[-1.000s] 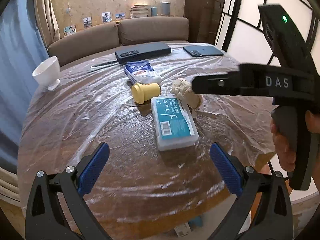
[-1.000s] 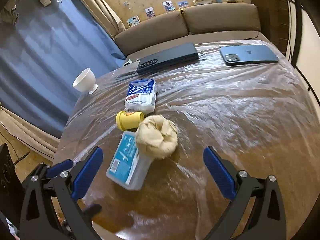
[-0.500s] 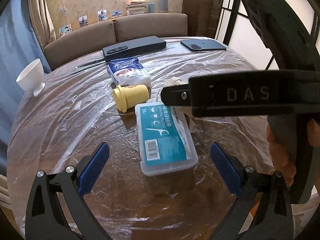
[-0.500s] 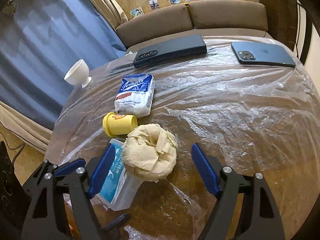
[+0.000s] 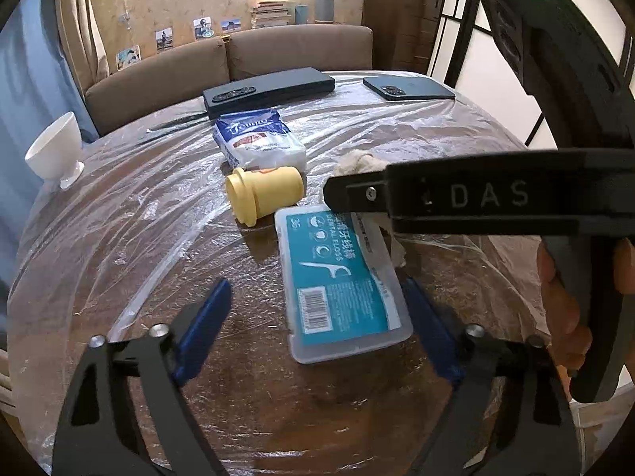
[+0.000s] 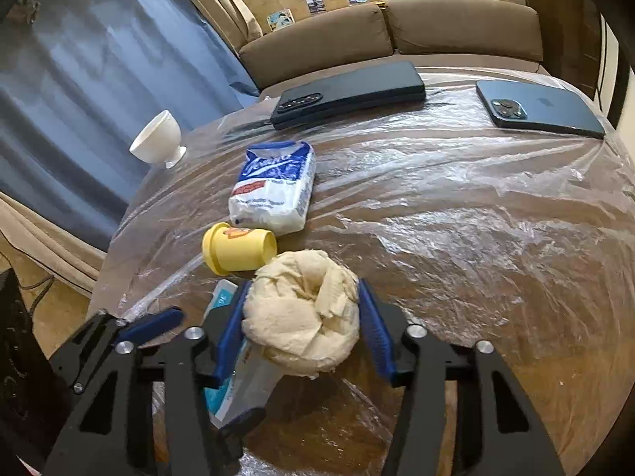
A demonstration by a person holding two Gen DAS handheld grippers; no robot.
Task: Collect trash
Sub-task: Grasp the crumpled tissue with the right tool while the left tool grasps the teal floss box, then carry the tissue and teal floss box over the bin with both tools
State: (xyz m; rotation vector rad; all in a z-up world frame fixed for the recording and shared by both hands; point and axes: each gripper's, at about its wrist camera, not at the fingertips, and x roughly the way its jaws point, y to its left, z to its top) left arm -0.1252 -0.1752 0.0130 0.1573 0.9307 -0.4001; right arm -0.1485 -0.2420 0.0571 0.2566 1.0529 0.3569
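Note:
A clear dental floss box [image 5: 337,277] with a teal label lies on the film-covered round table [image 5: 119,238]. My left gripper [image 5: 317,329] straddles it with its jaws closing. The right pad [image 5: 432,329] sits at the box's edge, while the left pad [image 5: 202,329] is still apart from it. A crumpled beige tissue wad [image 6: 301,309] rests partly on the floss box [image 6: 226,392]. My right gripper [image 6: 303,329] is closing, and its blue pads touch the wad on both sides. In the left wrist view the right gripper's black body [image 5: 476,198] hides most of the wad [image 5: 357,160].
A yellow cup [image 6: 238,250] lies on its side beside a blue-white tissue packet [image 6: 274,186]. A white footed bowl [image 6: 156,139] stands at the left edge. A long black device [image 6: 349,95] and a blue phone [image 6: 539,109] lie at the far side, before a brown sofa [image 6: 397,35].
Both grippers came forward and down over the table. The right jaws narrowed from wide open onto the tissue wad. The left jaws narrowed around the floss box.

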